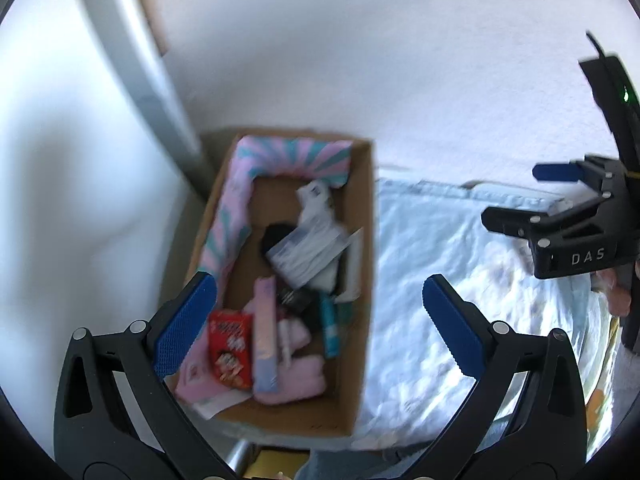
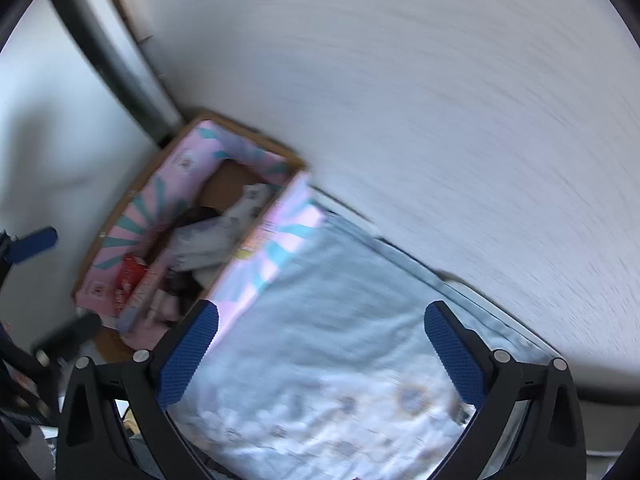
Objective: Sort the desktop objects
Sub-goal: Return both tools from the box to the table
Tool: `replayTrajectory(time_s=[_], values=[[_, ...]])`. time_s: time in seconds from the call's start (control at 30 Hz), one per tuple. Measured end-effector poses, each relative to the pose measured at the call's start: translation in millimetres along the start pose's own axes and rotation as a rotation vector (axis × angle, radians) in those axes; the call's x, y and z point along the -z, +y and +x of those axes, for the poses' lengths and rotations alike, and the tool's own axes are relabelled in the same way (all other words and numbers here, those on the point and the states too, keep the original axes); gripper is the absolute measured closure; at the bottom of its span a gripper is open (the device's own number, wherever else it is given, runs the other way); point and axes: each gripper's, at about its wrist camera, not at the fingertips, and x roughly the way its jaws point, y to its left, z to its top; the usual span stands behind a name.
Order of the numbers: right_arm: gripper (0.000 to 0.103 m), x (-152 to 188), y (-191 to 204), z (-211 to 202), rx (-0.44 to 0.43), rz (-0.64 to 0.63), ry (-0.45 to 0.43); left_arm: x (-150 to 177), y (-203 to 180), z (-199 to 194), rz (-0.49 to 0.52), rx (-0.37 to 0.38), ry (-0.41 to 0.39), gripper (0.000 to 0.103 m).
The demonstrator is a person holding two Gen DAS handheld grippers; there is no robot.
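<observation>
Cardboard box (image 1: 362,240) of mixed items, left of the pale cloth (image 1: 460,280); left gripper (image 1: 320,320) and right gripper (image 2: 322,344), jaws wide, empty.

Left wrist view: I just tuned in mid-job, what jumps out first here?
The open cardboard box against the wall, crammed with clutter: a red snack packet near its front, a pink boxed item beside that, and white pouches piled in the middle. A pale blue cloth covers the surface to its right. Both the left gripper and the right gripper hang open and empty above.
</observation>
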Motion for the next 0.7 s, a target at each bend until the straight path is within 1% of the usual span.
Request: replayTrajectory(time_s=[0.1,0.17,0.23,0.3,0.37,0.5,0.6,0.7], values=[[0.0,15.1,-29.9,-8.0,0.025,0.069,-0.019,-8.0,-26.8,-3.7,0.072,0.029,-0.042,0.0],[0.0,28.6,-50.2,-14.9,0.053,0.114,-0.04,-12.5,-48.0,-4.3,0.133,0.018,-0.068,0.0],[0.0,39.4,-66.5,-18.4,0.056,0.153,-0.036,-16.8,-67.7,-2.8,0.185,0.01,-0.076,0.0],[0.0,53.8,-86.2,-22.4,0.043,0.203,-0.032,-20.9,-86.9,0.1,0.239,0.036,-0.074,0.0],[0.0,65.0,-101.7,-28.4,0.057,0.242,-0.033,-24.0,-106.6,3.2,0.291,0.075,-0.069,0.0],[0.0,92.7,-135.2,-45.7,0.071,0.327,-0.052,-26.0,-147.6,6.9,0.383,0.114,-0.076,0.0],[0.0,113.2,-157.7,-56.3,0.1,0.373,-0.061,-27.4,-173.1,12.1,0.426,0.146,-0.071,0.0],[0.0,136.1,-177.1,-62.1,0.113,0.408,-0.054,-26.7,-199.4,23.5,0.466,0.176,-0.046,0.0]])
